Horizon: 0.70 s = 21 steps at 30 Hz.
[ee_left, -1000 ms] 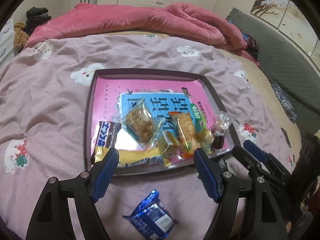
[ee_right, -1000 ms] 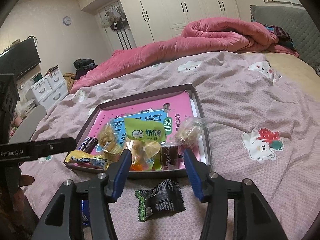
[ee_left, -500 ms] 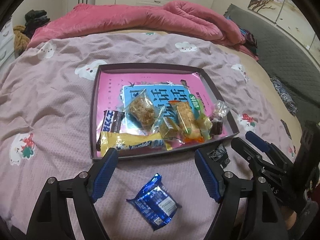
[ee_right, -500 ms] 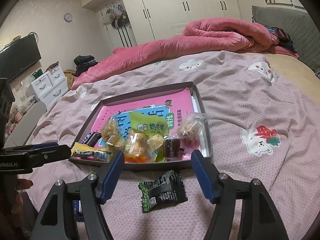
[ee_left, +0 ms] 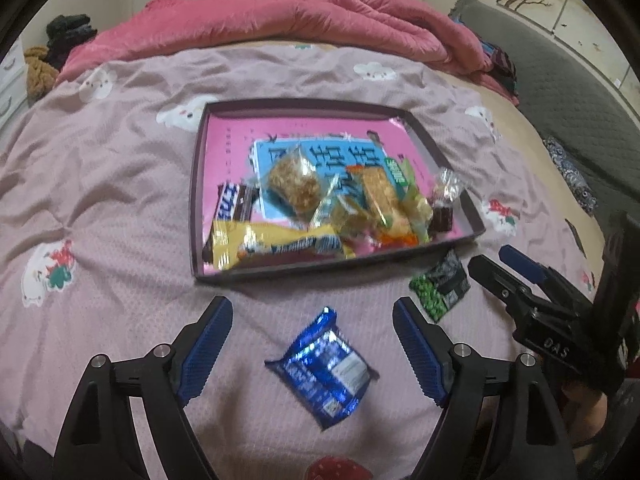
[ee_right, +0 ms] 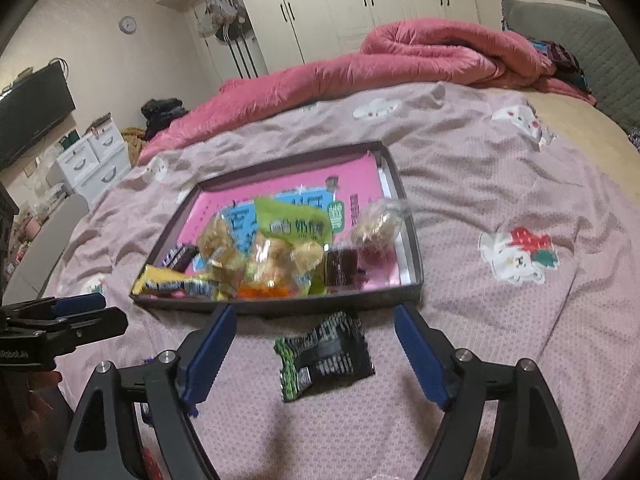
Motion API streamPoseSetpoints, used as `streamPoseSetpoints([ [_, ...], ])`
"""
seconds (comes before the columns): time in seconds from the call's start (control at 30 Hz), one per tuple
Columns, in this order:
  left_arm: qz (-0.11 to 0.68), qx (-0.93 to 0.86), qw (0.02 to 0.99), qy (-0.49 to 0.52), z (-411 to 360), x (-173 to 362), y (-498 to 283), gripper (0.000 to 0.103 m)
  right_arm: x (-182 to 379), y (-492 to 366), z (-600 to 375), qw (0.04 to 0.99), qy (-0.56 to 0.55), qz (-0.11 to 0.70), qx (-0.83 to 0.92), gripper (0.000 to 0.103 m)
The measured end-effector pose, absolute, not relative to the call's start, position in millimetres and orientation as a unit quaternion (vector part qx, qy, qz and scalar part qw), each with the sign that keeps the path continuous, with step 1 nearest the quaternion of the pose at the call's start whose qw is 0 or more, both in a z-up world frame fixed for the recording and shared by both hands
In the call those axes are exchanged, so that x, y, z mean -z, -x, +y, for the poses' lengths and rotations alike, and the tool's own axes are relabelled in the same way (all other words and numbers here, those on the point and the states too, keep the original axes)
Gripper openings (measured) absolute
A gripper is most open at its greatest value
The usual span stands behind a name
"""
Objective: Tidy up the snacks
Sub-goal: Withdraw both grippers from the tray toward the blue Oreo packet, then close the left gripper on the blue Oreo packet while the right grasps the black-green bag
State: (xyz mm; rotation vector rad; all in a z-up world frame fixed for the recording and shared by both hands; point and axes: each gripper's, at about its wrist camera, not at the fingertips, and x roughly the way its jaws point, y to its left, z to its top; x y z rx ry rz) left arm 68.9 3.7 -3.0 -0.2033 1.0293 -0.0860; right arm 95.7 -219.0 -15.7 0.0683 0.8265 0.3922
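A blue snack pack point(ee_left: 322, 364) lies flat on the pink bedspread point(ee_left: 112, 200), between the wide-apart fingers of the left gripper point(ee_left: 312, 344), not touched. A black and green snack pack point(ee_right: 326, 354) lies between the fingers of the right gripper point(ee_right: 316, 348), whose jaws have just been opening; nothing is squeezed. Just past both grippers sits a dark tray point(ee_left: 196, 200) with more snacks piled at its near edge: a yellow bar point(ee_left: 276, 242) and clear bags point(ee_left: 296, 184). A pink blanket point(ee_left: 280, 20) is bunched far behind.
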Motion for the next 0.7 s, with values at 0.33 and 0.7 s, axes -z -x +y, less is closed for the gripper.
streamPoseSetpoints([
  [0.33, 0.535, 0.089, 0.836, 0.086, -7, 36, -54, 0.084, 37, -99, -215, 0.880, -0.010, 0.438, -0.183, 0.081],
  [0.7, 0.562, 0.116, 0.817, 0.055, -26, 72, -53, 0.084, 59, -108, -210, 0.868, 0.012, 0.464, -0.175, 0.081],
])
